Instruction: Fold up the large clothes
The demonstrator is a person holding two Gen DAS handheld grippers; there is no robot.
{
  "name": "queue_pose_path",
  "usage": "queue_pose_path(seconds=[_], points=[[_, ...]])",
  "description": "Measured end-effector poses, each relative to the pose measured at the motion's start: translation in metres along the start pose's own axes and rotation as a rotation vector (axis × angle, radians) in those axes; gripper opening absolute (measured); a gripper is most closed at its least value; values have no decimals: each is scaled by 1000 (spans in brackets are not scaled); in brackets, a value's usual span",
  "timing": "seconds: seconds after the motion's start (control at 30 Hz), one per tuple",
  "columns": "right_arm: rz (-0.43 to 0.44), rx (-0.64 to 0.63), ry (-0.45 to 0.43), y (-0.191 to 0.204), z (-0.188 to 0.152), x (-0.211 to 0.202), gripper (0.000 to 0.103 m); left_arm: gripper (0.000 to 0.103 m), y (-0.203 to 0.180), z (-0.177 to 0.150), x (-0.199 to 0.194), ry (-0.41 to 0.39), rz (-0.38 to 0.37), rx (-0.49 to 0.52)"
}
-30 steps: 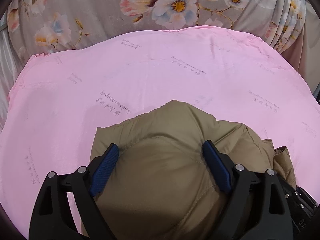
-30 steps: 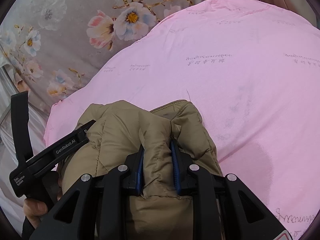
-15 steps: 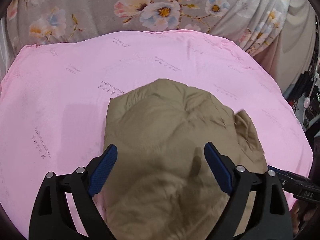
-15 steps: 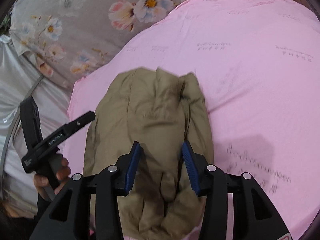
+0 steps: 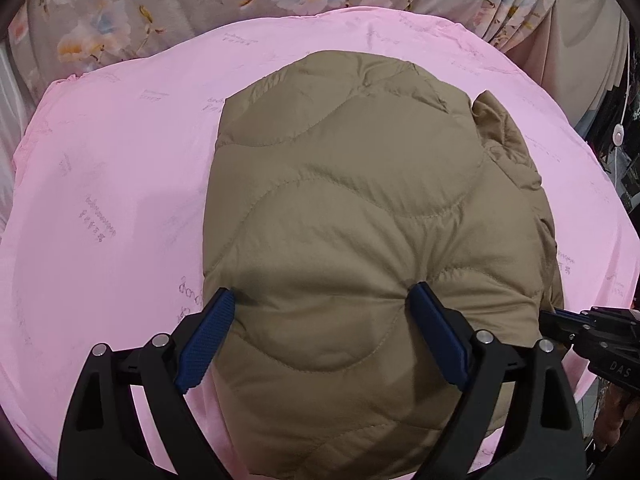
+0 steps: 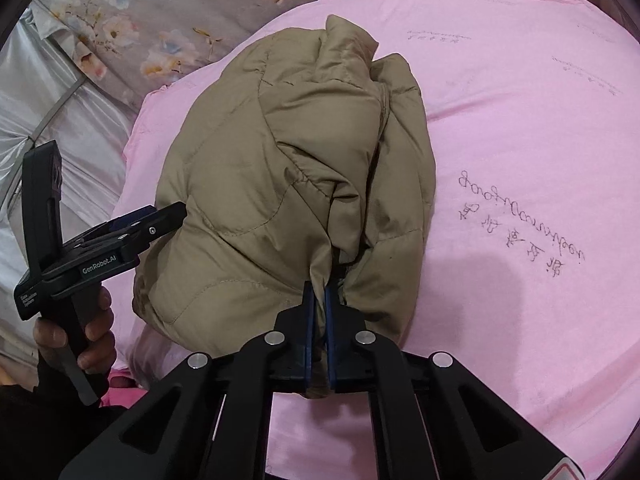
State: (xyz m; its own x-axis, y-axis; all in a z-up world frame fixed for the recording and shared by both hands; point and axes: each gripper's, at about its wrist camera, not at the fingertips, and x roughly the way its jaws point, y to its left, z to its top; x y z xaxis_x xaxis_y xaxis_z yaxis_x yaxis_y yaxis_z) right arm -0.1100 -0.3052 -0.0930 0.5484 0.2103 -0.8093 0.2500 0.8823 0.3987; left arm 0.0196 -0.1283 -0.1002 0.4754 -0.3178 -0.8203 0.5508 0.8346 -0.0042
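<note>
A tan quilted jacket (image 5: 360, 216), folded into a compact bundle, is seen lying on a pink sheet (image 5: 112, 184) printed with small lines of script; the sheet is spread over a bed, and the bundle sits toward the sheet's left part in the right wrist view. Behind the sheet a grey floral cover (image 5: 168, 4) is observed, and a silvery satin fabric (image 6: 48, 120) is noted at the left edge of the right wrist view. The left gripper (image 5: 324, 340) is held over the near end of the bundle with its fingers spread wide; the blue pads (image 5: 206, 338) stand either side of the quilted top panel, the left pad at the bundle's edge, and it cannot be told whether they touch the cloth; nothing is clamped. The same gripper is recorded in the right wrist view (image 6: 168, 216) at the bundle's left flank, its handle gripped by a hand (image 6: 76, 340). The right gripper (image 6: 319, 292) has just been closing, and its fingers are clenched on a thin pinch of jacket fabric at the near edge of the bundle, where a fold line runs up between two padded sections. A narrow strip of tan cloth is seen passing down between the blue pads. Part of the right gripper's black body (image 5: 600, 344) is visible at the right edge of the left wrist view, just beside the bundle.
</note>
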Motion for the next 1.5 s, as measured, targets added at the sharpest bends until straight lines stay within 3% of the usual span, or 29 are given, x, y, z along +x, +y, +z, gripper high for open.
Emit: queue_pose_path(seconds=[0.23, 0.6, 0.97, 1.07, 1.3, 1.4, 1.5], points=[[-113, -20, 39, 16, 12, 27, 3, 89, -12, -5, 5, -16, 64, 28], [-73, 36, 66, 4, 20, 37, 0, 90, -17, -9, 14, -46, 105, 44], [-45, 64, 52, -11, 13, 23, 2, 91, -18, -12, 13, -76, 103, 46], [-38, 59, 42, -6, 14, 3, 11, 90, -5, -9, 4, -58, 38, 23], [22, 122, -154, -33, 47, -70, 44, 91, 61, 19, -16, -34, -153, -214], [51, 210, -158, -63, 63, -67, 56, 93, 78, 35, -8, -15, -186, -266], [140, 305, -117, -92, 78, -45, 60, 93, 83, 47, 7, 17, -211, -285]])
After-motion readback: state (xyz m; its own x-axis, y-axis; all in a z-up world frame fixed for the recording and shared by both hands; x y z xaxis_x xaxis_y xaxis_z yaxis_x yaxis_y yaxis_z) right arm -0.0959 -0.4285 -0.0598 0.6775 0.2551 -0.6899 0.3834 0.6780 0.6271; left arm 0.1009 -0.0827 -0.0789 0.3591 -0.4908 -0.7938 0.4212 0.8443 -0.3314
